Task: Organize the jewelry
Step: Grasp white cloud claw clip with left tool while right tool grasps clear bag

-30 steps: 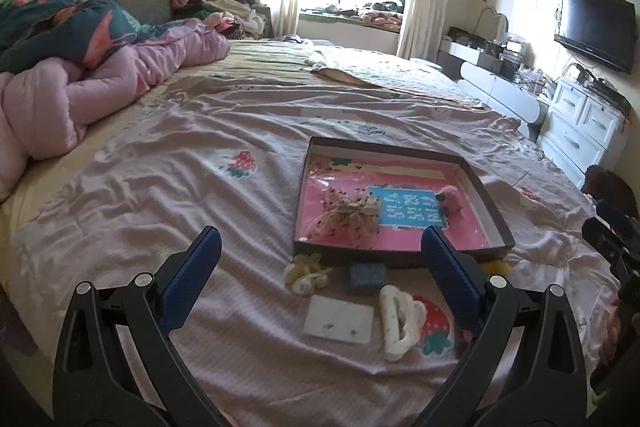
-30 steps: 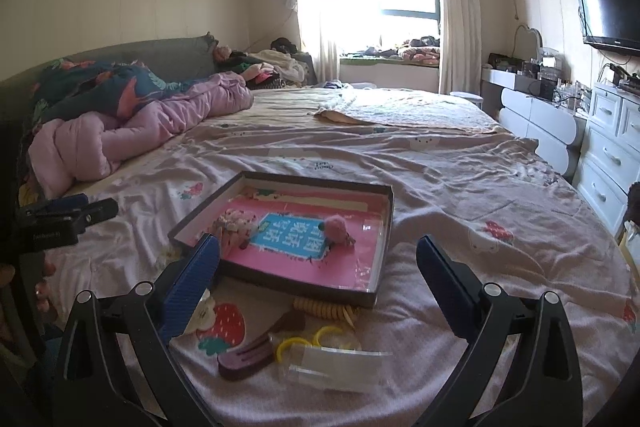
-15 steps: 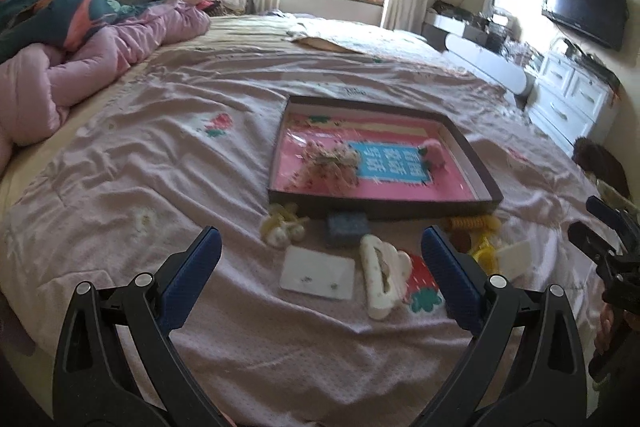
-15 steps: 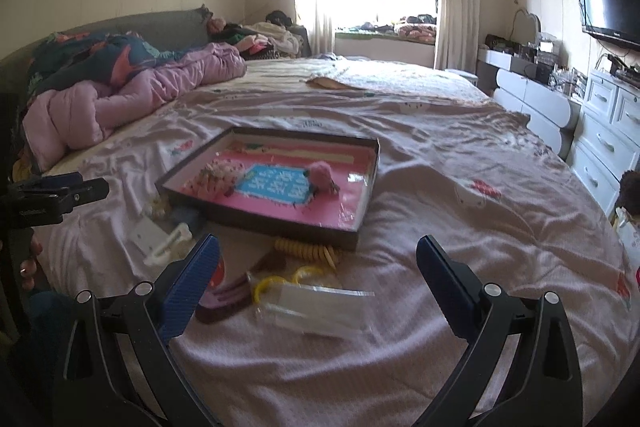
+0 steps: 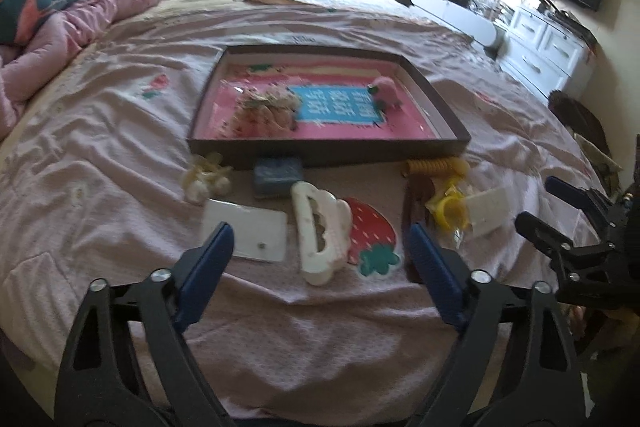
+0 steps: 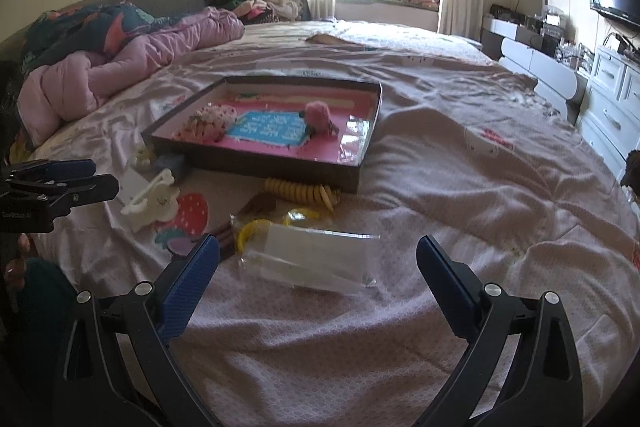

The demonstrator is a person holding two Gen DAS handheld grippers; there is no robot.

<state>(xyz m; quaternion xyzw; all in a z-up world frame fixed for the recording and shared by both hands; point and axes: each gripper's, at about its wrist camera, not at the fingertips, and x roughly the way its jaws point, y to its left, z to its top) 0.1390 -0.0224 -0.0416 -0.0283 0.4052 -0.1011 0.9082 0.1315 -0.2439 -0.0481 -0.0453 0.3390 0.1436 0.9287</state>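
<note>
Both tongs hang spread apart and empty over the bed (image 5: 100, 131). The left tongs (image 5: 320, 259) straddle a white hair claw (image 5: 318, 227), with the box (image 5: 320, 153) at 12 o'clock. The right tongs (image 6: 318, 269) frame a clear packet (image 6: 316, 261); its contents are unreadable. Only the left view shows the blue pad (image 5: 278, 173) clearly.

My left tongs (image 5: 320, 247) and right tongs (image 6: 318, 259) were black with blue dotted pads. The shallow cardboard tray (image 5: 328, 153) was dark brown outside, pink inside, with a blue printed panel. Before it lay a cream plastic claw clip (image 5: 318, 227), a white earring card (image 5: 248, 233), a coiled yellow hair tie (image 5: 434, 167) and a red strawberry patch (image 5: 370, 227) with white dots and green leaves. The quilted bedspread (image 5: 320, 327) was pale pink.
</note>
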